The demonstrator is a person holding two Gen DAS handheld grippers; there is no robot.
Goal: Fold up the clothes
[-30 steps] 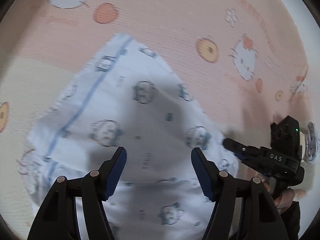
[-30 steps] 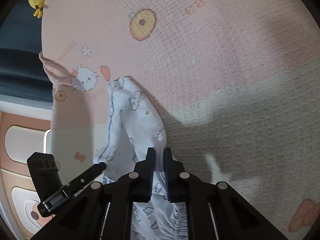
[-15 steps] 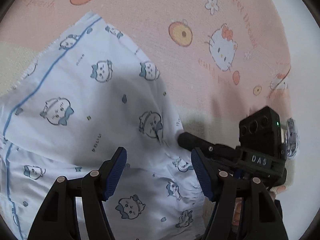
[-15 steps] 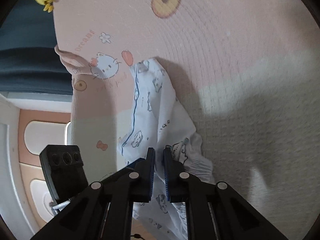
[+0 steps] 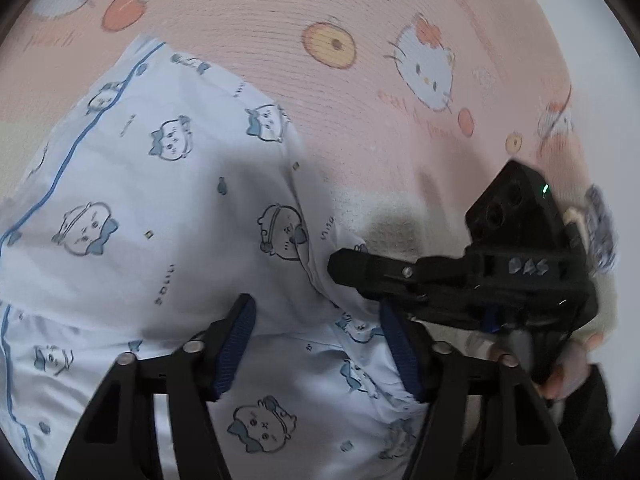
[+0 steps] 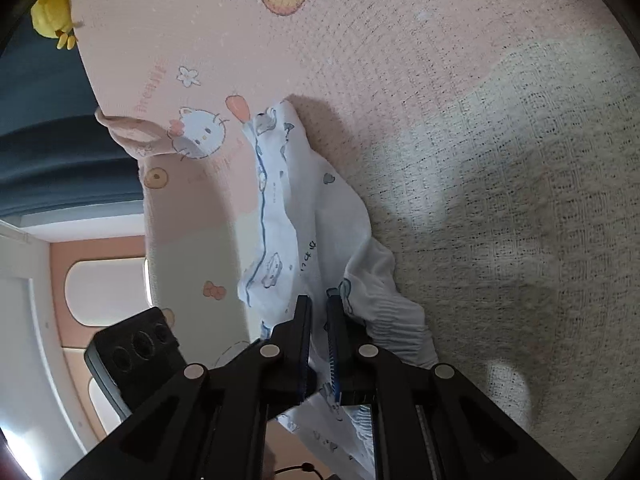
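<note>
The pale blue printed garment (image 5: 160, 240) fills the left wrist view from 7 to 11 o'clock on the pink blanket (image 5: 280, 12); our left tool (image 5: 318, 344) is closing, cloth between its pads. At 3 o'clock the right tool (image 5: 340, 266) meets the garment's edge. In the right wrist view, our right tool (image 6: 319, 332) pinches the garment (image 6: 288, 216).

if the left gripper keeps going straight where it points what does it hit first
Most likely the white printed garment: the cloth fills the gap ahead of the left gripper, whose jaws are closing. How far off it lies is unclear.

Soft daylight; blurred, warped edges — shadowy
</note>
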